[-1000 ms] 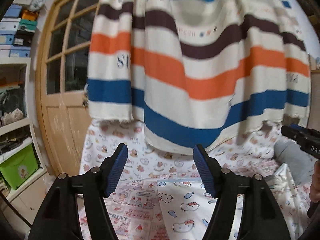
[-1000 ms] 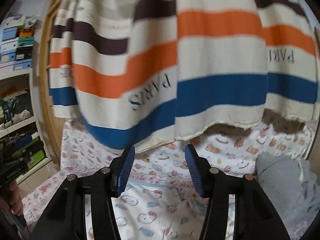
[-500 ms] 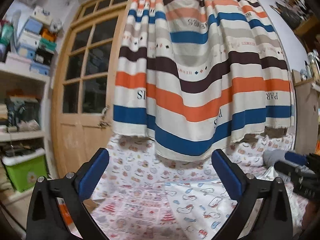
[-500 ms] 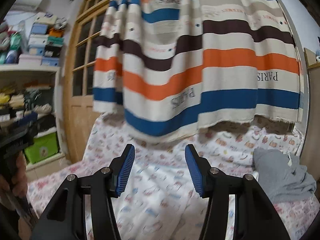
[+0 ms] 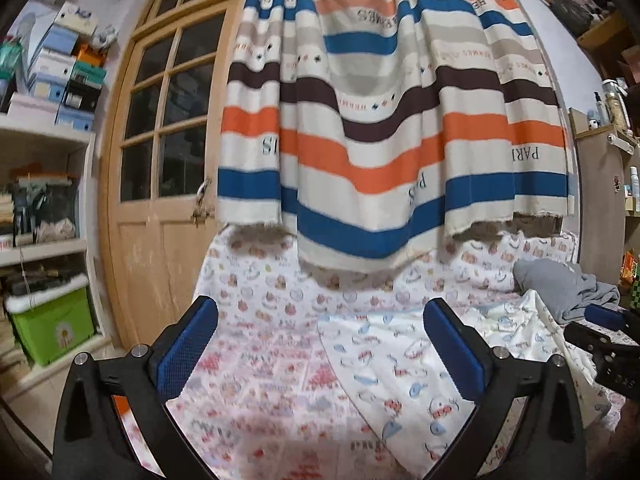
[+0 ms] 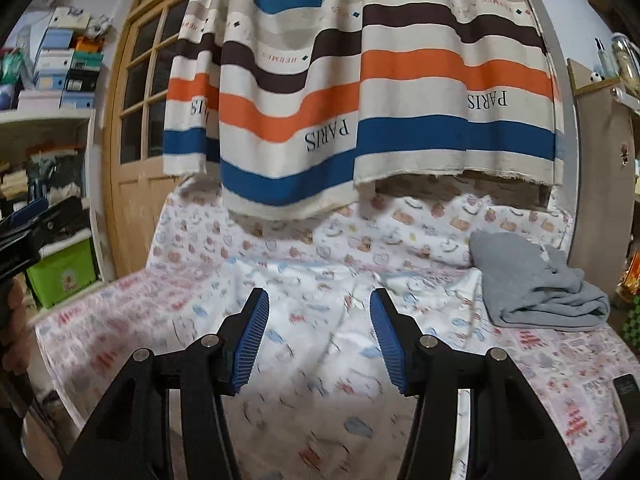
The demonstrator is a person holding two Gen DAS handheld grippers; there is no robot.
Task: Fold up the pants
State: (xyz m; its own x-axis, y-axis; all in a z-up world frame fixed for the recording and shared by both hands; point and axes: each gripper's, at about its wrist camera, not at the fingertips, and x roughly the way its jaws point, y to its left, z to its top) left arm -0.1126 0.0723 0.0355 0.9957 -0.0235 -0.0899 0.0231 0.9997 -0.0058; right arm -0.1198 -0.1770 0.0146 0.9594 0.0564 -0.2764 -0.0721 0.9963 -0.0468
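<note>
A grey garment [image 6: 532, 284] lies loosely folded at the far right of the bed; it also shows in the left wrist view [image 5: 560, 284]. A white cloth with blue and red prints [image 5: 404, 364] is spread over the middle of the bed, under both grippers [image 6: 320, 344]. My left gripper [image 5: 320, 308] is open wide, level, with nothing between its blue pads. My right gripper [image 6: 318, 296] is partly open and empty, tilted slightly down over the white cloth. Each gripper shows at the edge of the other's view: the right gripper [image 5: 604, 320], the left gripper [image 6: 36, 224].
A striped curtain [image 5: 384, 128] hangs over the head of the bed. The bed sheet [image 6: 120, 312] has pink prints. A wooden door [image 5: 160, 168] stands at left, beside shelves with boxes and a green bin [image 5: 52, 328]. A wooden cabinet [image 6: 600, 184] stands at right.
Both grippers have pulled back from the curtain and sunk, so more of the bed shows. The left jaws have spread from partly open to wide open. The right jaws kept their gap.
</note>
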